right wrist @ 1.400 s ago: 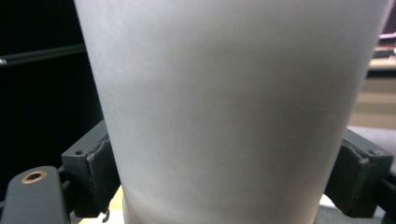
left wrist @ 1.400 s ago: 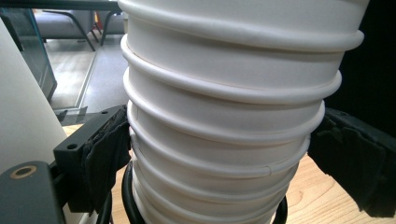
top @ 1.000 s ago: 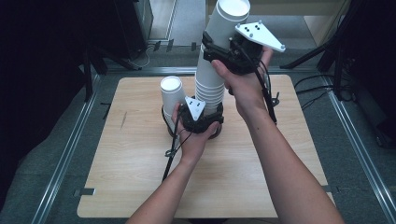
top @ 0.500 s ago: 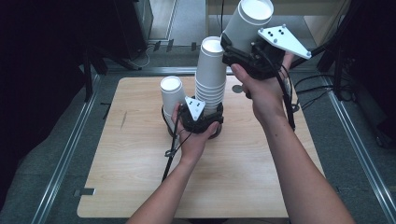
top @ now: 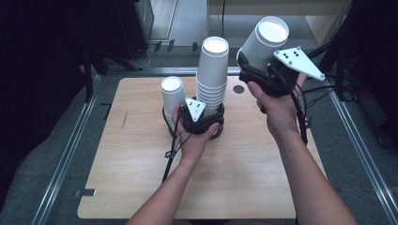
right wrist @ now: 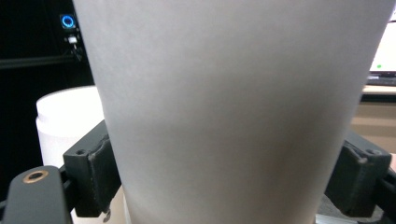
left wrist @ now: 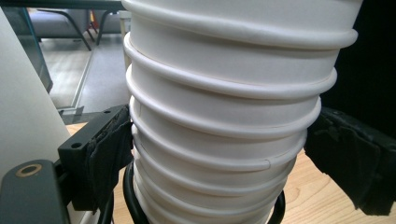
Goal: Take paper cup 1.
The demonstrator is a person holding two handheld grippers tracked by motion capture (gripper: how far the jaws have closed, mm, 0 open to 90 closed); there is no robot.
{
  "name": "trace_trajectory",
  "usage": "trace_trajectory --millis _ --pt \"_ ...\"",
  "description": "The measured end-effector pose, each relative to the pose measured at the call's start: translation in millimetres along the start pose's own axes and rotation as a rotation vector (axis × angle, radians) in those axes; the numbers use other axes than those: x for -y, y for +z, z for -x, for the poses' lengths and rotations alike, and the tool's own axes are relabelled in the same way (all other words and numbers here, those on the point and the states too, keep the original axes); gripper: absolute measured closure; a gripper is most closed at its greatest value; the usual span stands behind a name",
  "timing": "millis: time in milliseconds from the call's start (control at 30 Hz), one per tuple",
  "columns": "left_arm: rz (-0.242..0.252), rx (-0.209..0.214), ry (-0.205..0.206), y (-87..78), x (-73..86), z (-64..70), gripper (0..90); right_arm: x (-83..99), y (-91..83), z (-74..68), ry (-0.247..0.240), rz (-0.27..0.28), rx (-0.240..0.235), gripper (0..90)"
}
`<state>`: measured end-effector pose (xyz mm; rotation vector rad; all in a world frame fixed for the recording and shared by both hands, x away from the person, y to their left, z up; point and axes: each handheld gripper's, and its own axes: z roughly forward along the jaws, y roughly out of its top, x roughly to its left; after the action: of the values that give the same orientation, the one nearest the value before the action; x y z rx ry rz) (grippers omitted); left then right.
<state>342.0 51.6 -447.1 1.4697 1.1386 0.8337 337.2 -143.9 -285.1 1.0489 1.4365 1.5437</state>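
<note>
A tall stack of white paper cups [top: 212, 77] stands at the back middle of the wooden table [top: 141, 168]. My left gripper [top: 202, 123] is shut on the stack's lower part; its ringed rims [left wrist: 224, 116] sit between the two black pads. A single white cup [top: 263, 44] is held up in the air to the right of the stack, tilted, with my right gripper [top: 256, 75] shut on it; its smooth wall [right wrist: 233, 107] sits between the jaws. Another lone white cup [top: 172, 96] stands on the table just left of the stack.
A small dark round hole [top: 239, 89] marks the table behind the stack. Metal rails [top: 65, 154] run along the table's sides, and black cables [top: 324, 89] trail at the right. Dark equipment stands at the left and back.
My right gripper has lifted the top cup off the stack and carried it up and to the right. The left gripper has stayed on the stack.
</note>
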Motion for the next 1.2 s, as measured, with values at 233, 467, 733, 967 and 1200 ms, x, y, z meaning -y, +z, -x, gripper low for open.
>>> trace_trajectory --millis 233,467,733,967,1200 --pt "0.001 0.015 0.005 -4.4 0.4 -2.0 10.4 22.8 -8.1 3.3 -0.033 -0.025 0.001 12.8" --pt "-0.009 0.070 0.000 -13.9 1.4 -4.3 1.8 45.2 -19.6 10.8 -0.048 -0.052 0.009 12.8" --pt "-0.005 0.114 0.034 -34.3 4.7 -6.2 0.0 77.0 -32.9 18.7 -0.088 -0.076 0.027 12.1" --pt "0.013 0.140 0.022 -58.1 8.8 -14.7 0.0 104.2 -46.3 20.8 -0.099 -0.077 0.076 12.2" --pt "0.006 0.151 0.013 -81.0 18.8 -24.0 0.0 133.5 -59.4 17.9 -0.149 -0.096 0.093 12.3"
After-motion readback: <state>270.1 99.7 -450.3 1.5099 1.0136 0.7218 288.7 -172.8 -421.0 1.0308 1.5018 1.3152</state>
